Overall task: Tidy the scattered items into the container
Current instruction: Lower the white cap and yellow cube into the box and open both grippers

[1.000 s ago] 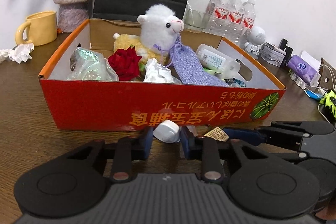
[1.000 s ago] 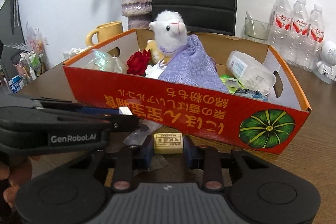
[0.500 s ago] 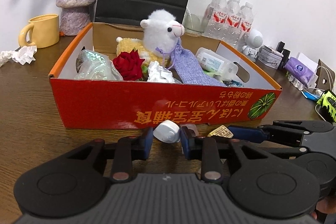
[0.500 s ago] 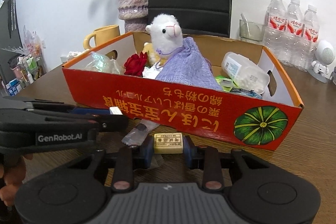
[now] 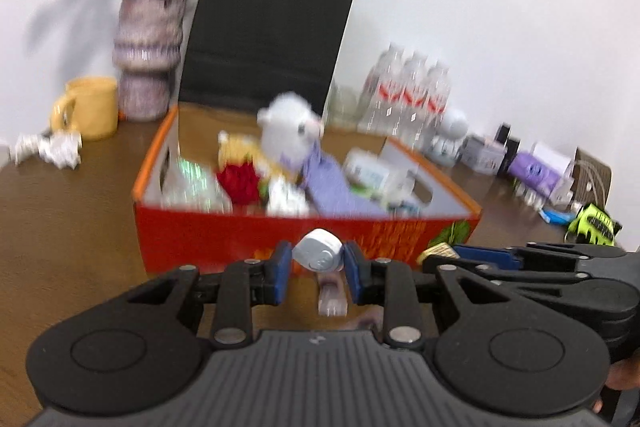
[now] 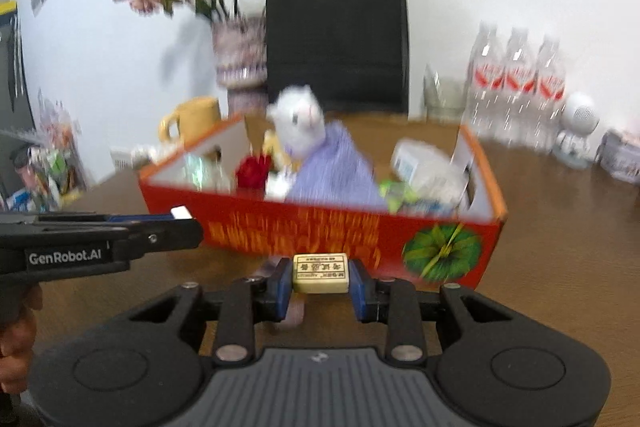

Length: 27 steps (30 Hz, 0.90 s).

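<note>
The red cardboard box (image 5: 224, 235) (image 6: 280, 231) stands on the brown table, holding a white plush alpaca (image 5: 290, 135), a red flower, a purple pouch and other items. My left gripper (image 5: 318, 259) is shut on a small white rounded object (image 5: 318, 255) and holds it above the table in front of the box. My right gripper (image 6: 320, 273) is shut on a beige eraser (image 6: 320, 267), also raised in front of the box. A small clear packet (image 5: 331, 293) lies on the table below the grippers. Both views are motion-blurred.
Behind the box stand a black paper bag (image 5: 272, 31), a vase of dried flowers (image 5: 148, 55), a yellow mug (image 5: 90, 107) and three water bottles (image 5: 408, 95). Crumpled tissue (image 5: 52, 149) lies at the left. Small boxes and a white robot figure (image 5: 450, 137) crowd the right.
Both grippers have lifted up and back from the table, carrying the white object and the eraser. The box now appears lower and farther away.
</note>
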Each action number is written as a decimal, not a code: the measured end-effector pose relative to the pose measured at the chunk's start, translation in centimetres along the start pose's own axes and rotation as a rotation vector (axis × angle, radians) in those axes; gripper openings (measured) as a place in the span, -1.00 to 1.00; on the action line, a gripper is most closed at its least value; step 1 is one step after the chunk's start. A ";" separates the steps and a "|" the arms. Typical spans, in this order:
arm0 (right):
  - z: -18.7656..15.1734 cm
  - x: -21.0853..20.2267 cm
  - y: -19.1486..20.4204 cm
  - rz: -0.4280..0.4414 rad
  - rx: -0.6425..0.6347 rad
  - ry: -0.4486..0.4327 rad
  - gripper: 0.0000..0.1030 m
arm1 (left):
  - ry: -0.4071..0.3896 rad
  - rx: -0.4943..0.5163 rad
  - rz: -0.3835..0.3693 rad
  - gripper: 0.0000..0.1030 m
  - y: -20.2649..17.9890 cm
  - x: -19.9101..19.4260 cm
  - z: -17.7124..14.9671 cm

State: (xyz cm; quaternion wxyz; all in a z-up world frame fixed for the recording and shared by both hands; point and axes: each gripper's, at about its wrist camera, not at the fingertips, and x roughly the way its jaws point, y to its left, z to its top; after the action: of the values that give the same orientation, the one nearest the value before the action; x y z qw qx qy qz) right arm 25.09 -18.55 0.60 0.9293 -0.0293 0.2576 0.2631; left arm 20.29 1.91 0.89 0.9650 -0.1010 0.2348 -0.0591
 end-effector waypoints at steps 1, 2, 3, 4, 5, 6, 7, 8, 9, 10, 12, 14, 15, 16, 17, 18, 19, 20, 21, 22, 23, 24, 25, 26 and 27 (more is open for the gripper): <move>0.6 -0.3 -0.2 0.000 0.008 -0.018 -0.44 | -0.013 0.005 0.000 -0.43 0.0 -0.2 0.6; 1.3 -0.5 -0.4 -0.001 0.015 -0.033 -0.44 | -0.021 0.010 0.000 -0.43 0.1 -0.2 1.3; 2.0 -0.5 -0.7 -0.003 0.019 -0.041 -0.44 | -0.026 0.020 0.000 -0.43 0.2 -0.1 2.1; 2.8 -0.3 -0.9 -0.008 0.018 -0.046 -0.44 | -0.032 0.028 0.004 -0.43 0.3 0.1 3.0; 3.5 0.0 -1.1 -0.017 0.015 -0.052 -0.44 | -0.040 0.032 0.011 -0.43 0.5 0.3 3.7; 4.2 0.5 -1.3 -0.025 0.013 -0.057 -0.44 | -0.052 0.037 0.021 -0.43 0.7 0.6 4.5; 5.0 1.1 -1.6 -0.032 0.015 -0.061 -0.44 | -0.063 0.040 0.032 -0.43 0.9 0.9 5.2; 5.5 1.7 -1.9 -0.035 0.022 -0.065 -0.44 | -0.073 0.038 0.043 -0.43 1.2 1.4 5.8; 6.0 2.5 -2.1 -0.036 0.029 -0.067 -0.44 | -0.078 0.029 0.053 -0.43 1.6 2.2 6.4; 6.4 3.5 -2.4 -0.037 0.038 -0.066 -0.44 | -0.079 0.019 0.056 -0.43 2.0 2.8 6.7; 7.0 5.5 -3.0 -0.041 0.058 -0.054 -0.44 | -0.079 -0.007 0.063 -0.43 2.9 4.5 7.2; 7.1 7.7 -3.5 -0.045 0.059 -0.021 -0.44 | -0.076 -0.026 0.072 -0.43 3.7 6.0 7.3; 7.1 8.6 -3.7 -0.049 0.057 -0.007 -0.44 | -0.052 -0.018 0.073 -0.43 4.0 7.0 7.4; 7.1 9.5 -3.8 -0.053 0.053 0.008 -0.44 | -0.044 -0.022 0.072 -0.43 4.2 7.7 7.5; 7.1 10.5 -4.0 -0.056 0.051 0.024 -0.44 | -0.034 -0.022 0.076 -0.43 4.5 8.5 7.5; 7.0 11.0 -4.2 -0.060 0.051 0.034 -0.43 | -0.026 -0.015 0.076 -0.43 4.6 9.0 7.6; 7.1 11.6 -4.3 -0.064 0.056 0.044 -0.43 | -0.020 -0.010 0.077 -0.43 4.7 9.5 7.6; 7.1 12.1 -4.5 -0.067 0.065 0.049 -0.37 | -0.014 -0.003 0.081 -0.41 4.7 9.9 7.6; 7.2 12.3 -4.6 -0.069 0.071 0.053 -0.02 | -0.007 0.002 0.089 -0.34 4.8 10.3 7.7; 7.3 12.5 -4.8 -0.070 0.077 0.055 0.25 | -0.002 0.004 0.095 0.01 4.9 10.6 7.7; 7.3 12.6 -4.9 -0.071 0.078 0.049 0.74 | -0.003 0.001 0.105 0.52 5.0 10.8 7.7; 7.3 12.5 -4.9 -0.074 0.073 0.039 0.81 | -0.011 -0.003 0.119 0.82 5.0 10.8 7.6; 7.3 12.4 -4.8 -0.082 0.061 0.036 0.81 | -0.016 -0.002 0.130 0.86 5.0 10.8 7.6; 7.5 12.4 -4.8 -0.089 0.056 0.040 0.83 | -0.014 0.006 0.138 0.89 5.0 10.8 7.6; 7.5 12.3 -4.8 -0.092 0.056 0.043 0.85 | -0.007 0.013 0.139 0.99 4.9 10.9 7.6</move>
State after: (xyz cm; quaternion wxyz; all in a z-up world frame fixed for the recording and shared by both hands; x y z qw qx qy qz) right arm 40.00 -15.42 0.63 0.9351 -0.0209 0.2831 0.2122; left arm 33.81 6.19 1.63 0.9682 -0.0783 0.2375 0.0067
